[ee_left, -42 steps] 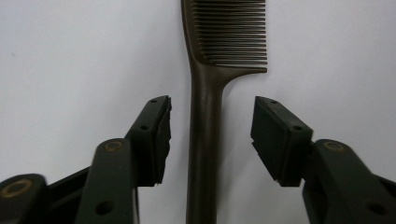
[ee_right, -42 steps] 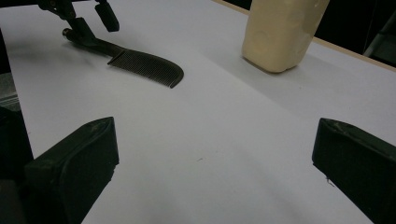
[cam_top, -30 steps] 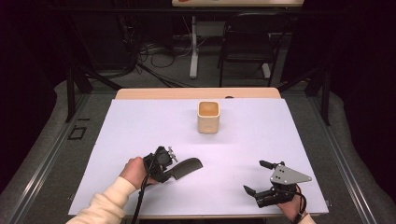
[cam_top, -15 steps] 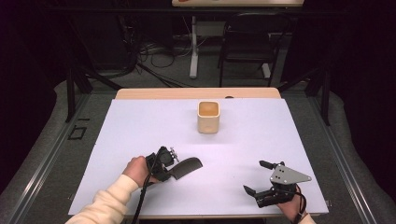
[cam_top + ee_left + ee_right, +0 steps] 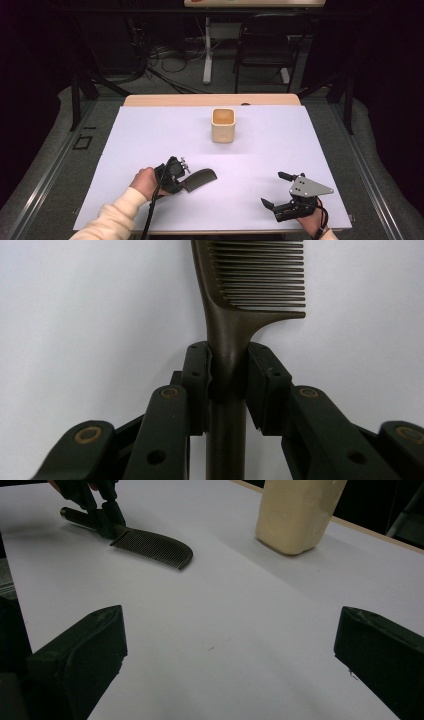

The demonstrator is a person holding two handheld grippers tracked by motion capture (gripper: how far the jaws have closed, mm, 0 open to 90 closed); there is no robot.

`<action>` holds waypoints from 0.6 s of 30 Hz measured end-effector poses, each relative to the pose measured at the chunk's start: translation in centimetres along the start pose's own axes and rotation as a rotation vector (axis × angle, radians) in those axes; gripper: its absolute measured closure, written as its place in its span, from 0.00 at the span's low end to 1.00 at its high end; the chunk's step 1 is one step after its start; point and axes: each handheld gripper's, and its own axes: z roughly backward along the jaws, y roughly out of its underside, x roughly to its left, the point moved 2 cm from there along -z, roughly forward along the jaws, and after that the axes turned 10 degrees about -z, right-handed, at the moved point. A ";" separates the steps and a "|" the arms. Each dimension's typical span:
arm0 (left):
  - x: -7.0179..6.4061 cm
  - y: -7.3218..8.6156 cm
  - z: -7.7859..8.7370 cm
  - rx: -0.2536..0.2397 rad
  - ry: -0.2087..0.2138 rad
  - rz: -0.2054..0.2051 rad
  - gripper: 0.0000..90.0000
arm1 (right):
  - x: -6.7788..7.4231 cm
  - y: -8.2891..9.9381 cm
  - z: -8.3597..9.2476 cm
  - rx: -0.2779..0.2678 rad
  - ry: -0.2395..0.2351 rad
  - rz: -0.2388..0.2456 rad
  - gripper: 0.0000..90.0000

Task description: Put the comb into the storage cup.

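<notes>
Jaws of my left gripper (image 5: 227, 372) have just been closing and now pinch the comb (image 5: 235, 315). My right gripper (image 5: 278, 191) stays spread wide. The cup (image 5: 223, 126) looks empty.

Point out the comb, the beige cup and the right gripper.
comb (image 5: 235, 330): left gripper view, on its neck below the teeth.
beige cup (image 5: 223, 131): high view, on its front wall.
right gripper (image 5: 274, 189): high view, between its open fingertips.

Dark brown plastic comb (image 5: 235, 315) looks smooth, faint sheen to me. Black gripper pads (image 5: 197, 385) matt, hard plastic, I'd say. White table cover (image 5: 300, 145) matt, smooth. Cream square cup (image 5: 223, 125) dull, slightly mottled. Grey three-cornered plate (image 5: 309, 186) reads as metal.
</notes>
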 end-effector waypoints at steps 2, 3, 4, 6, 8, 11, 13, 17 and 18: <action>0.0 0.1 0.2 -0.007 -0.003 0.005 0.81 | 0.0 0.0 0.0 0.001 0.001 0.002 0.00; 0.0 0.2 0.3 -0.016 -0.005 0.006 0.81 | 0.0 0.0 0.0 0.002 0.001 0.000 0.00; -0.1 0.2 0.4 -0.025 -0.006 0.010 0.81 | 0.0 0.0 0.0 0.001 0.001 -0.001 0.00; -0.1 0.3 0.5 -0.036 -0.007 0.015 0.81 | 0.0 0.0 0.0 0.001 0.001 -0.003 0.00; -0.1 0.5 0.8 -0.062 -0.009 0.025 0.81 | 0.0 0.0 0.0 0.001 0.001 -0.002 0.00; -0.1 0.7 1.2 -0.096 -0.020 0.039 0.81 | -0.1 0.0 0.0 0.001 0.001 -0.003 0.00; -0.2 0.9 1.4 -0.124 -0.027 0.054 0.81 | -0.1 0.0 0.0 0.002 0.002 -0.005 0.00; -0.1 1.1 2.0 -0.176 -0.036 0.073 0.81 | -0.1 0.0 0.0 -0.002 0.004 -0.008 0.00; -0.1 1.2 2.1 -0.192 -0.042 0.083 0.81 | -0.1 0.0 -0.1 0.001 0.001 -0.013 0.00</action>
